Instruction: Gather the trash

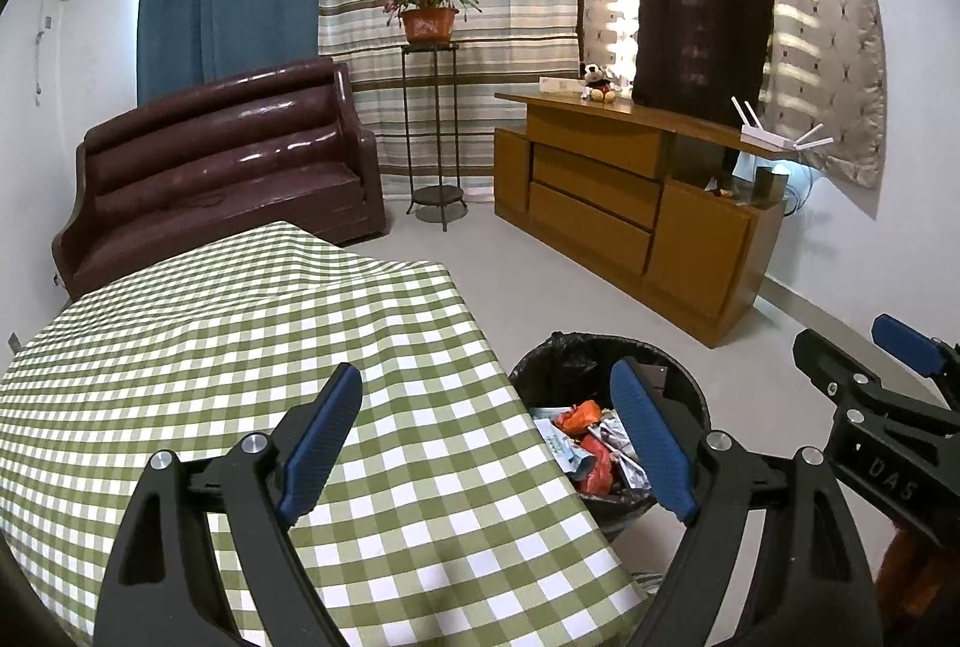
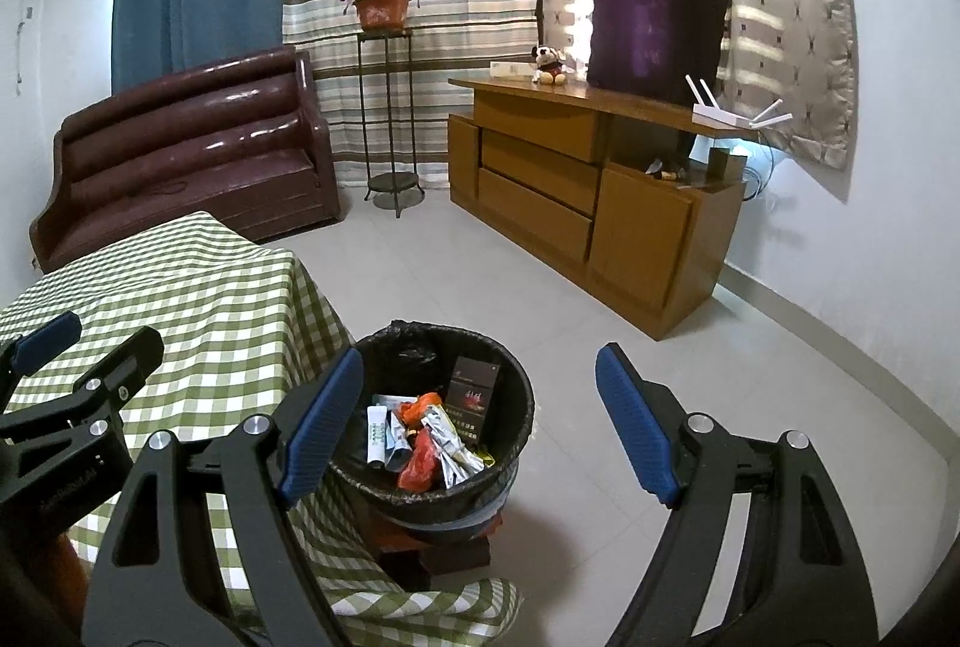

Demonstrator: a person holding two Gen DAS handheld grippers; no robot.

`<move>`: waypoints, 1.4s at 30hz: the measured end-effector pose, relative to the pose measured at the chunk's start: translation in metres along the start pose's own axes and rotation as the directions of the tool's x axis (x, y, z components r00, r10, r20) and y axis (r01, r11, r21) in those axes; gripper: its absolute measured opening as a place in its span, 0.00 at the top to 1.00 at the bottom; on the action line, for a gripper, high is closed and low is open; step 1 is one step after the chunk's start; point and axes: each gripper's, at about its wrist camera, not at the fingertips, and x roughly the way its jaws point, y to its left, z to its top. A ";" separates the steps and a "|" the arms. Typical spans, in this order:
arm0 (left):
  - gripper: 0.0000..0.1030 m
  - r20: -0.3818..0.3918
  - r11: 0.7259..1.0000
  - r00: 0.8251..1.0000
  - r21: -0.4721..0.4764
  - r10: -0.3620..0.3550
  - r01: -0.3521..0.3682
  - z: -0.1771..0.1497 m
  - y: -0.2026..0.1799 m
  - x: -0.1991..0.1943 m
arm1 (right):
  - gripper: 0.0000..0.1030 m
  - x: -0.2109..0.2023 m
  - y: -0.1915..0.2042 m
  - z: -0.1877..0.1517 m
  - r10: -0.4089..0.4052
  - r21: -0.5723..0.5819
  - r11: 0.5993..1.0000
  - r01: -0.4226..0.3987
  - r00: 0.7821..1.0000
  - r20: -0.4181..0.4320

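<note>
Both tongs, left (image 1: 486, 443) and right (image 2: 480, 422), gape empty above the bin (image 2: 516, 383) (wrappers inside).

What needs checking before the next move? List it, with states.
1. Left gripper empty, jaws wide: ok.
2. Right gripper empty, jaws wide: ok.
3. Bin upright beside the table, mouth unobstructed: ok.
4. Trash inside the bin, below the rim: ok.
5. Tablecloth free of trash: ok for the visible part; the near edge is hidden behind the grippers, cannot tell.
6. Floor around the bin free of trash: ok where visible.
</note>
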 end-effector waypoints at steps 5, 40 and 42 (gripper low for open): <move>0.20 0.002 1.000 1.000 0.000 0.000 0.000 -0.001 -0.001 -0.001 | 0.24 0.000 0.000 -0.001 0.000 -0.001 1.000 0.000 1.000 0.001; 0.20 -0.003 1.000 1.000 0.003 -0.002 0.002 -0.004 -0.003 -0.003 | 0.24 -0.001 -0.002 -0.001 0.000 0.000 1.000 0.000 1.000 -0.003; 0.20 -0.003 1.000 1.000 0.003 -0.002 0.002 -0.004 -0.003 -0.003 | 0.24 0.000 -0.002 -0.001 0.000 0.000 1.000 0.000 1.000 -0.003</move>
